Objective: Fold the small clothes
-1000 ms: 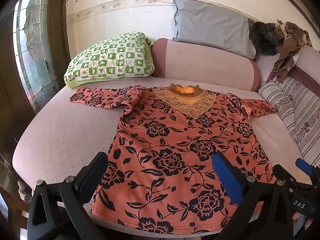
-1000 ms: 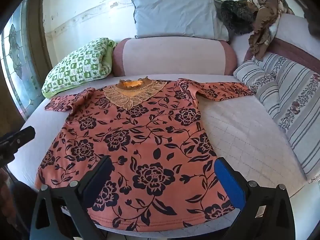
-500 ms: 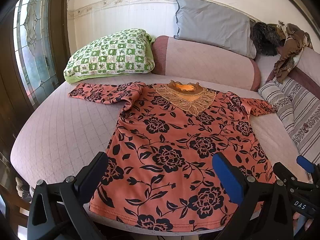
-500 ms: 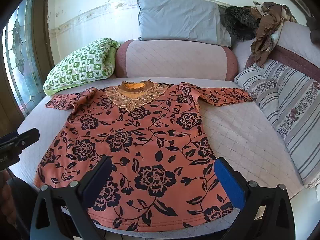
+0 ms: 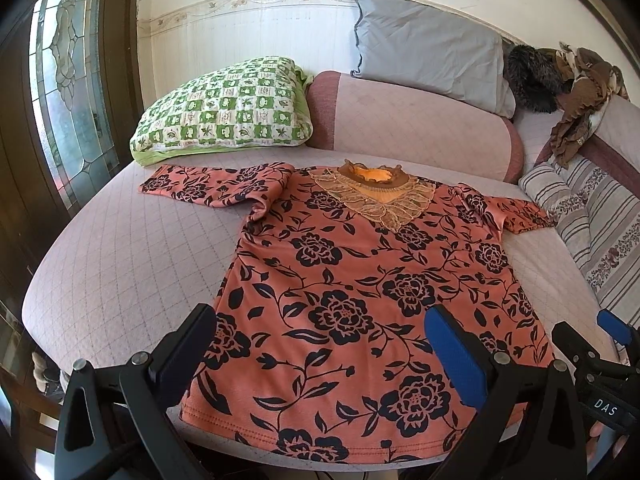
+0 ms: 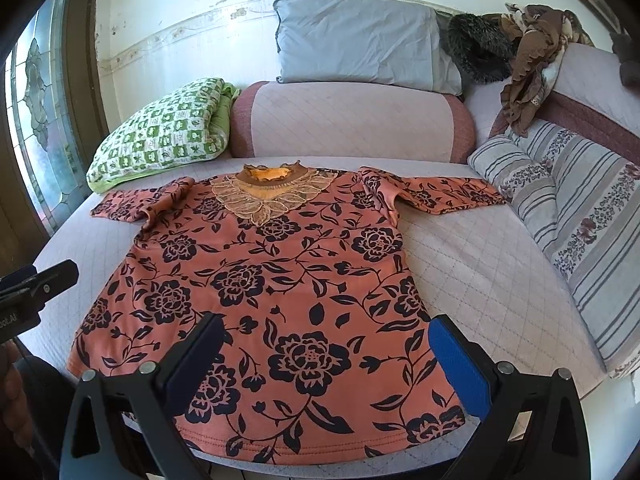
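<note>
An orange top with black flowers and a lace collar (image 5: 360,280) lies flat, front up, on the quilted bed, both sleeves spread sideways; it also shows in the right wrist view (image 6: 276,280). My left gripper (image 5: 320,344) is open and empty, hovering above the hem at the near bed edge. My right gripper (image 6: 326,352) is open and empty, also above the hem. The right gripper's tip (image 5: 616,328) shows at the left wrist view's right edge; the left gripper's tip (image 6: 44,280) shows at the right wrist view's left edge.
A green checked pillow (image 5: 224,116) lies at the back left, a pink bolster (image 5: 416,120) and grey pillow (image 5: 432,56) behind the collar. Striped cushions (image 6: 568,208) line the right side. Brown clothes (image 6: 528,60) hang on the headboard. A stained-glass door (image 5: 68,92) stands left.
Both grippers have risen slightly and tilted, so the top sits a little lower and farther in view. The top has not moved. Both grippers stay open.
</note>
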Demonstrator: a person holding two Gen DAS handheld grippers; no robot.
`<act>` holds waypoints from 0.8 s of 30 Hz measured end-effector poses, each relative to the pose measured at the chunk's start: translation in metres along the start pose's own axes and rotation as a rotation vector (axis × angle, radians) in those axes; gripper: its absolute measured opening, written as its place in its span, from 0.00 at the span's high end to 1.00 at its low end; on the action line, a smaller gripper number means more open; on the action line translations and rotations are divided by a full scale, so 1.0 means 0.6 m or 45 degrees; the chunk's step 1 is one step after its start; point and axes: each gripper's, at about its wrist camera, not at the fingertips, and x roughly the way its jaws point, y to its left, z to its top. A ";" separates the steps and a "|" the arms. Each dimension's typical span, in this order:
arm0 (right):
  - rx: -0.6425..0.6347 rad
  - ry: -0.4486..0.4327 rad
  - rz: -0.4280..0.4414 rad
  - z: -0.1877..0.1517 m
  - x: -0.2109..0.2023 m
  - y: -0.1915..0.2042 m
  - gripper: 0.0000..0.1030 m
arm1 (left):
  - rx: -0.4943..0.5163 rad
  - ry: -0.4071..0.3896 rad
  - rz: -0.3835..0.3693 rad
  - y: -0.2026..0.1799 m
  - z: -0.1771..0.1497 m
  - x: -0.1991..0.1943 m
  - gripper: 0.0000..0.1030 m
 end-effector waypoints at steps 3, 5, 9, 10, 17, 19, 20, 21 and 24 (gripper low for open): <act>-0.002 -0.002 0.004 0.000 -0.001 0.001 0.00 | 0.003 0.000 0.002 -0.001 0.001 0.000 0.00; -0.003 -0.004 0.005 0.000 -0.001 0.001 0.00 | 0.002 0.001 0.002 -0.002 0.001 0.000 0.00; -0.010 -0.005 0.009 0.001 -0.002 0.004 0.00 | 0.002 0.000 0.001 -0.003 0.002 0.001 0.00; -0.012 -0.005 0.010 0.002 -0.002 0.004 0.00 | 0.002 -0.001 0.000 -0.003 0.002 0.001 0.00; -0.021 -0.007 0.011 0.005 -0.002 0.009 0.00 | 0.001 -0.003 0.000 -0.003 0.001 0.001 0.00; -0.022 -0.007 0.014 0.005 -0.003 0.010 0.00 | -0.001 -0.004 -0.001 -0.002 0.001 -0.001 0.00; -0.022 -0.009 0.014 0.006 -0.003 0.010 0.00 | -0.002 -0.004 -0.002 -0.002 0.001 0.000 0.00; -0.024 -0.010 0.013 0.007 -0.003 0.010 0.00 | -0.001 -0.005 -0.002 -0.001 0.001 -0.001 0.00; -0.024 -0.016 0.013 0.009 -0.004 0.011 0.00 | -0.003 -0.004 -0.002 -0.001 0.001 -0.001 0.00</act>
